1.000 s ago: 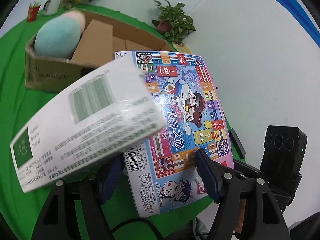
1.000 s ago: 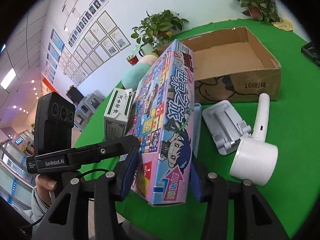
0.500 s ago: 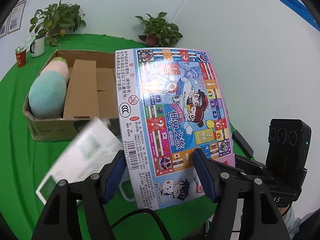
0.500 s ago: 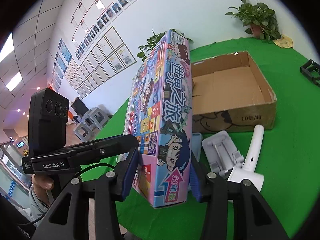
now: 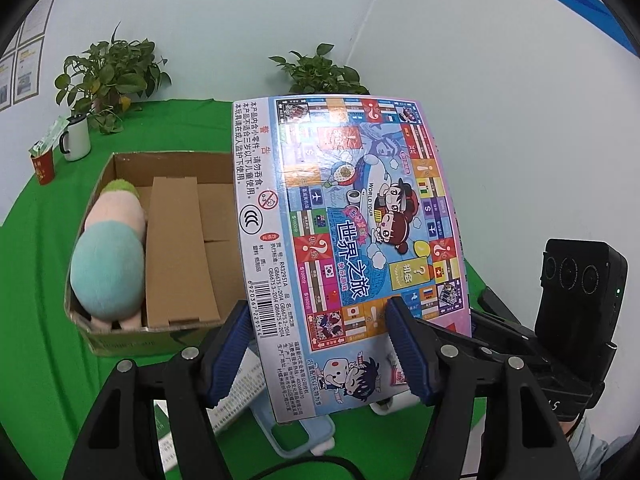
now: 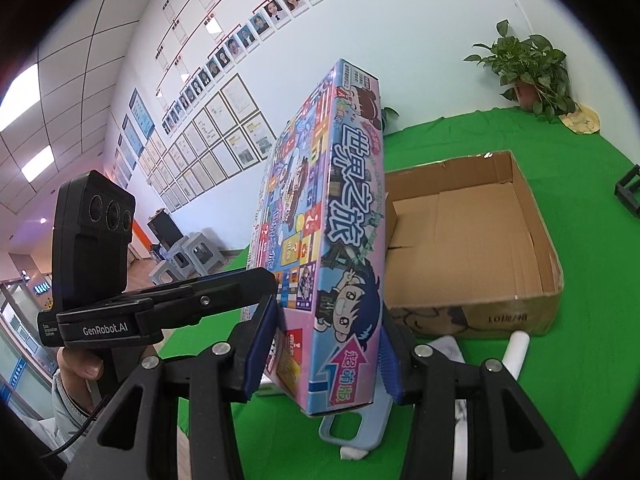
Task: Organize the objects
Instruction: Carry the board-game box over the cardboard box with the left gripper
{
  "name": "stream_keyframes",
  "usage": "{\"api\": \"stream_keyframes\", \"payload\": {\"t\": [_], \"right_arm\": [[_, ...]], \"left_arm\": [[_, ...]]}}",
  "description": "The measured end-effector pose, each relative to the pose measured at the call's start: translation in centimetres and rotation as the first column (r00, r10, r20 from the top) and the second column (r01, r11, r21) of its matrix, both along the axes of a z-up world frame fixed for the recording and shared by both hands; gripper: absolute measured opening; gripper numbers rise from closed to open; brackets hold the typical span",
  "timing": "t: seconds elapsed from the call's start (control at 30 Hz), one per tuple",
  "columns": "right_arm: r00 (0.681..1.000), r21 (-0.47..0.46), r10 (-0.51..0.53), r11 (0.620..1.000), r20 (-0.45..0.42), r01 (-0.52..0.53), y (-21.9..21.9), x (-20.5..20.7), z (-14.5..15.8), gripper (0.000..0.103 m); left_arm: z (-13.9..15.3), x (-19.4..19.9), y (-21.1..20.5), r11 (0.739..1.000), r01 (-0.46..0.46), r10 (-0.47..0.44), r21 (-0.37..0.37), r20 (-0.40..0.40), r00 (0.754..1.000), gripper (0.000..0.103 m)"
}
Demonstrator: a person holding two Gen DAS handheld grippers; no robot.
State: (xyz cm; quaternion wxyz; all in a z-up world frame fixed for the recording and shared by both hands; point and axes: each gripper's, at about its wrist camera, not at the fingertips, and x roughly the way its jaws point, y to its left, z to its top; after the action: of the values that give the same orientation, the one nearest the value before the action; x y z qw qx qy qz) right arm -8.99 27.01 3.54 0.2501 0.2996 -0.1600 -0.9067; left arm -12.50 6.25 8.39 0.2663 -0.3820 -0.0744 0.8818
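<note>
Holding the board game box (image 6: pixel 344 248) upright, the right gripper (image 6: pixel 328 354) is clamping it while the left gripper (image 5: pixel 316 354) is sitting open. Only the plush toy (image 5: pixel 110 256) is lying in the cardboard box (image 5: pixel 120 340) so far, so the game, phone case (image 6: pixel 356 420) and white gadget (image 6: pixel 516 350) are looking left to go.

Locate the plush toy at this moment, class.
In the left wrist view, the plush toy lies inside the cardboard box, against its left wall, beside a cardboard flap.

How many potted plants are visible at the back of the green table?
2. One potted plant stands at the back left beside the white mug; the other plant is behind the game box. Others may be hidden.
</note>
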Motion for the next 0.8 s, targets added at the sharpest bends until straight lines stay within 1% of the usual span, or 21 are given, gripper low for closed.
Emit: {"api": "stream_keyframes", "payload": {"t": [0.13,0.3,0.4,0.6,0.8], "right_arm": [[1.000,-0.009,0.003,1.000,-0.001,-0.003,0.1,-2.0,0.1,0.045],[1.000,-0.014,0.013,1.000,0.006,-0.013,0.3,-4.7,0.1,0.045],[0.999,-0.020,0.026,0.999,0.022,-0.025,0.3,-6.6,-0.2,0.045],[0.996,-0.045,0.046,0.998,0.080,-0.042,0.5,-10.4,-2.1,0.045],[0.983,-0.094,0.046,0.995,0.175,-0.030,1.4,-12.7,-5.8,0.045]], "left_arm": [[0.4,-3.2,-0.1,1.000,-0.003,0.003,-0.015,0.004,1.000,0.065],[0.1,-7.7,-0.7,1.000,-0.014,0.014,0.003,0.031,0.999,0.065],[-0.7,-10.3,-0.9,1.000,-0.030,0.030,0.001,0.051,0.998,0.065],[-3.9,-15.5,-1.2,0.999,-0.050,0.050,-0.009,0.120,0.991,0.065],[-8.2,-19.0,0.1,0.998,-0.045,0.053,-0.045,0.204,0.977,0.065]]}}
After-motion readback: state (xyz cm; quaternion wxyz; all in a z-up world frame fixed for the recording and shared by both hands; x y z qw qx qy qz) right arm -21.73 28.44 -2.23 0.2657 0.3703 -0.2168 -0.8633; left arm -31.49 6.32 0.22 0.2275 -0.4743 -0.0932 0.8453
